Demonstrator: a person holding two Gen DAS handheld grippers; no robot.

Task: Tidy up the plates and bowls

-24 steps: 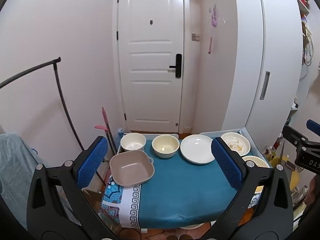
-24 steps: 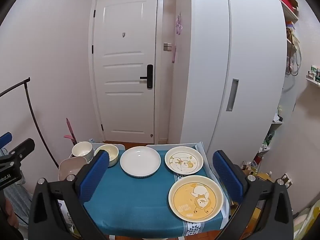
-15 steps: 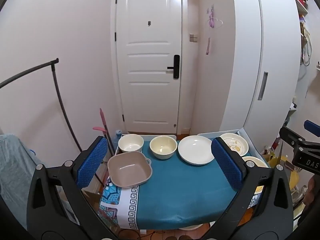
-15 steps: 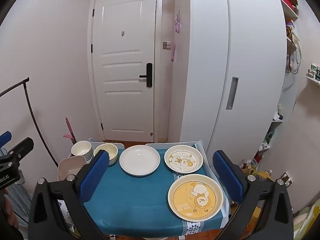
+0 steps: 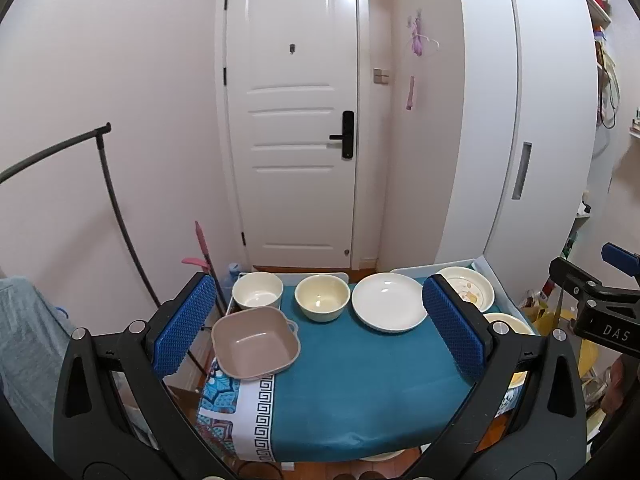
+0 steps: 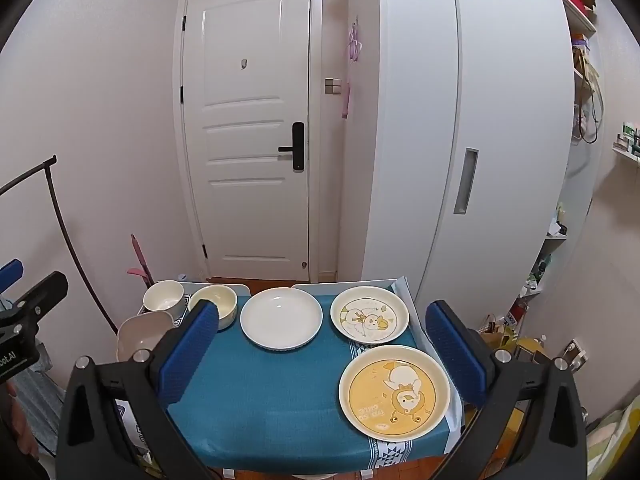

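Both tools, left tool point(image 5: 316, 334) & right tool point(image 6: 320, 354), are hanging wide open w/ nothing in them. Bowls are sitting mid-left on the surface point(image 5: 360, 392), plates mid-right. Nothing's being stacked yet; I think a grab's next.

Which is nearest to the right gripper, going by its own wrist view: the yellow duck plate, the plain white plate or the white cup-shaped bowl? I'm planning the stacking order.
From the right gripper:
1. Yellow duck plate, front right, nearest.
2. Plain white plate, middle, farther back.
3. White cup-shaped bowl, far left corner, farthest.
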